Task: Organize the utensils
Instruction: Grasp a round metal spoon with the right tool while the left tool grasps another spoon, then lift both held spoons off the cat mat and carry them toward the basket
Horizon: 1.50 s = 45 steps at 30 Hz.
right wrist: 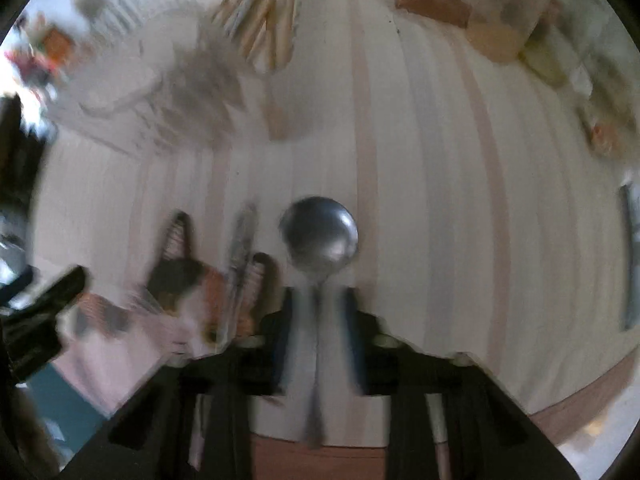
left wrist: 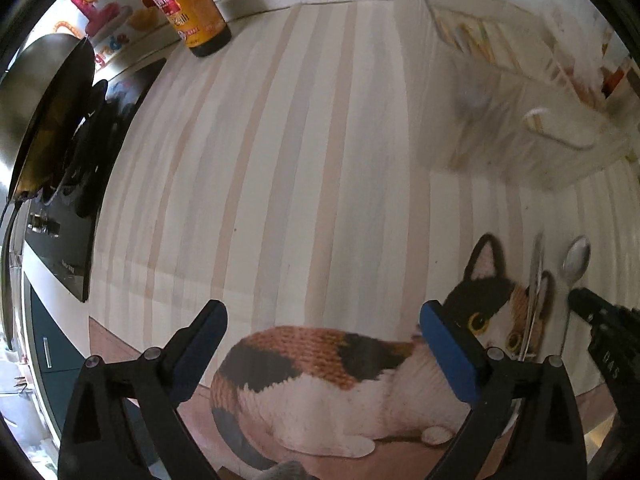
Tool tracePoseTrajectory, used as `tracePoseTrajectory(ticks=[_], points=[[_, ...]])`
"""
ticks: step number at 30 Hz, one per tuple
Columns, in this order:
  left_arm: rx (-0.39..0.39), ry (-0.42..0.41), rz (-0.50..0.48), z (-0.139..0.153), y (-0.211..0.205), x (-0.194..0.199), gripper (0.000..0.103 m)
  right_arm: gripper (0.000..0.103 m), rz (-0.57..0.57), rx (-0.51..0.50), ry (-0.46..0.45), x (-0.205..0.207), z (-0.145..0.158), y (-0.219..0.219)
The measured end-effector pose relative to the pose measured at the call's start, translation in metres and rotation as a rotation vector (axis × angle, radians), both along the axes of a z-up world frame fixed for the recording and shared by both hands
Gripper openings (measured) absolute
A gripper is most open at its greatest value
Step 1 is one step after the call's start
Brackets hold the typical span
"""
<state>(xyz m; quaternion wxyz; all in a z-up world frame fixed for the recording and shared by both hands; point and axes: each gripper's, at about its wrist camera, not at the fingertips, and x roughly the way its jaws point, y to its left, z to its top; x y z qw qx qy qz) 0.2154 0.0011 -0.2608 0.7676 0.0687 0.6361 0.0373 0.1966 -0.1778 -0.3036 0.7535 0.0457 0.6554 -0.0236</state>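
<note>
Pointing down, right gripper (right wrist: 318, 312) over spoon (right wrist: 319, 240)

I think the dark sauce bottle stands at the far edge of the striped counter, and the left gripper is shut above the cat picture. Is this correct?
Not quite. The left gripper is open, not shut: in the left wrist view its jaws stand wide apart above the cat picture, with nothing between them. The dark sauce bottle does stand at the far edge of the striped counter.
</note>
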Motion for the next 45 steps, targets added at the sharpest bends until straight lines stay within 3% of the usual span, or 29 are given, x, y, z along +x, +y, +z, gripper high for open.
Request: tracePoseTrajectory(ticks=[5,9,13,18,19,20,23,25,27,28,31,34,38,42,44,45], points=[[-0.02,0.029,-0.058,-0.001,-0.021,-0.018,0.099,0.002,-0.036,-0.072,0.013,-0.013,-0.002,-0.027],[-0.111,0.12,-0.152,-0.008,-0.056,-0.039,0.098,0.002,-0.092,-0.073,0.039,-0.033,-0.001,-0.067],[-0.146,0.185,-0.245,-0.02,-0.089,-0.052,0.098,0.002,-0.146,-0.038,0.051,-0.049,-0.001,-0.099],[-0.178,0.253,-0.263,-0.035,-0.102,-0.054,0.096,0.004,-0.229,0.064,0.069,-0.049,-0.005,-0.129],[-0.184,0.264,-0.261,-0.039,-0.103,-0.054,0.092,0.005,-0.247,0.082,0.071,-0.05,-0.006,-0.136],[-0.182,0.278,-0.258,-0.043,-0.104,-0.054,0.079,0.005,-0.261,0.093,0.069,-0.053,-0.005,-0.143],[-0.146,0.27,-0.277,-0.047,-0.108,-0.054,0.07,0.006,-0.304,0.114,0.03,-0.063,0.004,-0.165],[-0.125,0.254,-0.289,-0.046,-0.11,-0.054,0.06,0.015,-0.345,0.127,0.001,-0.067,0.013,-0.178],[-0.127,0.235,-0.292,-0.041,-0.114,-0.052,0.032,0.026,-0.371,0.151,-0.018,-0.071,0.016,-0.192],[-0.127,0.231,-0.289,-0.04,-0.115,-0.05,0.032,0.034,-0.38,0.16,-0.022,-0.074,0.018,-0.195],[-0.129,0.227,-0.276,-0.038,-0.115,-0.045,0.032,0.048,-0.355,0.197,-0.045,-0.073,0.016,-0.195],[-0.131,0.223,-0.255,-0.037,-0.107,-0.047,0.032,0.056,-0.277,0.183,-0.068,-0.066,0.018,-0.177],[-0.119,0.209,-0.21,-0.035,-0.086,-0.042,0.032,0.057,-0.198,0.113,-0.054,-0.035,0.004,-0.13],[-0.112,0.195,-0.161,-0.035,-0.069,-0.037,0.032,0.057,-0.171,0.007,-0.059,-0.029,0.002,-0.114],[-0.113,0.191,-0.144,-0.034,-0.062,-0.035,0.032,0.054,-0.177,-0.027,-0.058,-0.027,0.0,-0.11],[-0.114,0.188,-0.135,-0.034,-0.059,-0.035,0.032,0.045,-0.167,-0.066,-0.057,-0.026,0.0,-0.107]])
